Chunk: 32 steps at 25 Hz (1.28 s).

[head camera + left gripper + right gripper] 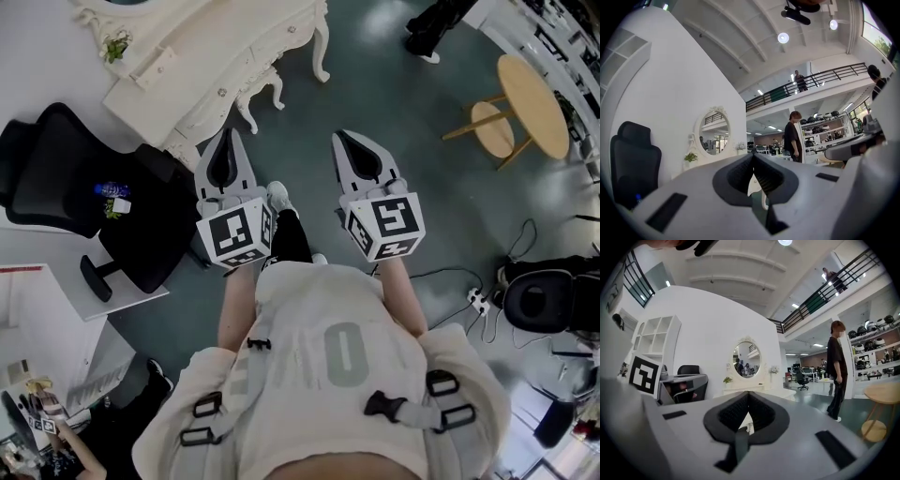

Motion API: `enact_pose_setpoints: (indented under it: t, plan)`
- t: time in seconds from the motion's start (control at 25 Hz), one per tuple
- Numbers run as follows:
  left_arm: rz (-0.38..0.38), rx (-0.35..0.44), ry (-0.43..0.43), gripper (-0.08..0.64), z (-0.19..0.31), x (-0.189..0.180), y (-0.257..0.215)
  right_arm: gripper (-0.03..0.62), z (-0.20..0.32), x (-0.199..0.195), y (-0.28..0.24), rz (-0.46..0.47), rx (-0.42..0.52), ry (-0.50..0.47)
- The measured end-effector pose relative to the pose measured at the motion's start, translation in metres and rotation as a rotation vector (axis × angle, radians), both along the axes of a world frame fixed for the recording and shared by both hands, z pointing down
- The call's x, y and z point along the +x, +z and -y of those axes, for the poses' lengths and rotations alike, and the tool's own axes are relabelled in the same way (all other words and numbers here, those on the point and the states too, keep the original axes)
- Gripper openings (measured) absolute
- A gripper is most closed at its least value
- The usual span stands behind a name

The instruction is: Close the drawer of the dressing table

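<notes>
Both sets of jaws are shut tip to tip with nothing held: the left gripper (228, 136) (753, 157) and the right gripper (340, 138) (748, 394) are just carried level, side by side, in front of the person.

The white carved dressing table with curved legs and an oval mirror (211, 56) (746, 359) is well apart from both, up at the head view's top left. A small knobbed drawer front (155, 67) looks to be sticking out near its far end, but that can't be called for sure from here.

What could go sideways, probably:
- Narrow closed tips could slide off the drawer front or catch on a knob if the push is made off-centre, and the drawer could get skewed and jammed.
- The black mesh office chair (66, 173) is parked just beside the table, so it could be clipped on the way in.
- The table's slim legs mean it could be shoved along the floor if the push is too hard.

Writing-wise, not much. A big grey "0" (345, 354) can be read on the person's pale top. The black-and-white square markers on the gripper cubes (232, 234) carry patterns only. The bottle label on the chair is too small to read.
</notes>
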<state>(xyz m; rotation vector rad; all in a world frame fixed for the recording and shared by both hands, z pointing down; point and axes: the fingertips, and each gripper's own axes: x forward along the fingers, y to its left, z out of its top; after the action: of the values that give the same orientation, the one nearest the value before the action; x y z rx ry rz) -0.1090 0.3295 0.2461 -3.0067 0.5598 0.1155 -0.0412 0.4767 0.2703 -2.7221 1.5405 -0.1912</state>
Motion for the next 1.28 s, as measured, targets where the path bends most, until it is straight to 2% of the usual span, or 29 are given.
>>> enact_pose_setpoints:
  t: [0.2, 0.48, 0.76, 0.96, 1.16, 1.28]
  plan:
    - [-0.015, 0.035, -0.044, 0.02, 0.04, 0.017, -0.003, 0.008, 0.052, 0.021, -0.001, -0.02, 0.007, -0.08]
    - [-0.03, 0.027, -0.125, 0.02, 0.109, 0.047, 0.003, 0.008, 0.125, 0.064, 0.002, -0.061, 0.001, -0.146]
    - [-0.039, 0.019, -0.219, 0.02, 0.209, 0.088, -0.006, 0.008, 0.222, 0.128, -0.006, -0.05, 0.003, -0.19]
    - [-0.059, 0.037, -0.305, 0.02, 0.288, 0.116, -0.021, 0.008, 0.312, 0.172, -0.016, -0.069, -0.001, -0.263]
    - [-0.063, 0.078, -0.38, 0.02, 0.347, 0.135, -0.04, 0.008, 0.377, 0.199, -0.031, -0.08, 0.04, -0.301]
    - [-0.062, 0.065, -0.451, 0.02, 0.374, 0.134, -0.046, 0.008, 0.415, 0.208, -0.036, -0.069, 0.053, -0.348]
